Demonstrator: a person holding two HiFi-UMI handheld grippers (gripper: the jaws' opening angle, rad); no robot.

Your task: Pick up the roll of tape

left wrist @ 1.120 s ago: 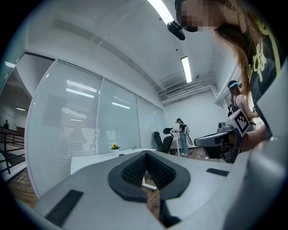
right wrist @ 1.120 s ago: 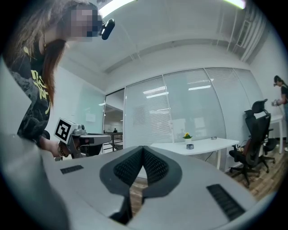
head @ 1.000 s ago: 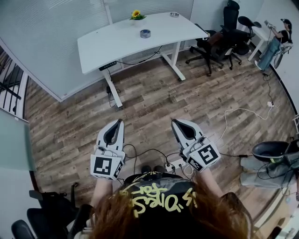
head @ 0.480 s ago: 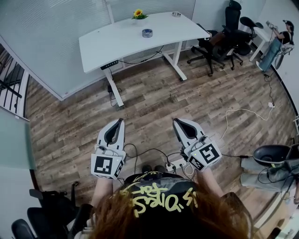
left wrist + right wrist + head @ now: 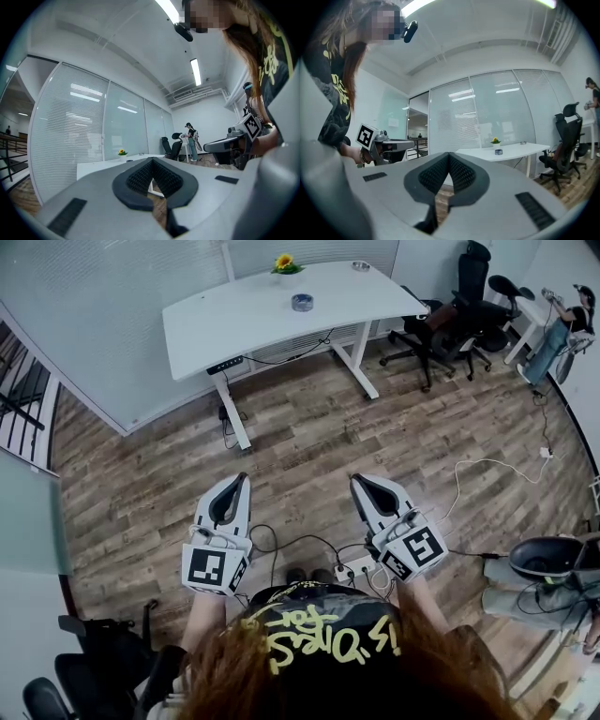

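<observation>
- Left gripper (image 5: 240, 482) sat low and left of centre in the head view, pointing up the frame over the wooden floor (image 5: 309, 427). In its own view (image 5: 152, 161) the dark ribbed jaws met at the tip, closed on nothing.
- Black cables (image 5: 281, 545) lay on the floor between the two grippers, low in the head view.
- Right gripper (image 5: 357, 480) sat low and right of centre, level with the left one and well apart from it. Its own view (image 5: 449, 154) showed the jaws pressed together at the tip, with nothing held.
- Far up the frame, the roll of tape (image 5: 302, 303) lay flat on the white desk (image 5: 234, 329) at top centre, well apart from both grippers.
- A small flower pot (image 5: 285, 263) stood just above the roll in the head view, at the desk's far edge.
- In the right gripper view the roll (image 5: 498, 152) showed right of centre on the desk, just below the flower pot (image 5: 495, 141).
- Black office chairs (image 5: 459, 306) stood at the upper right, beside the desk's right end.
- Another person (image 5: 562, 324) stood at the far upper right corner.
</observation>
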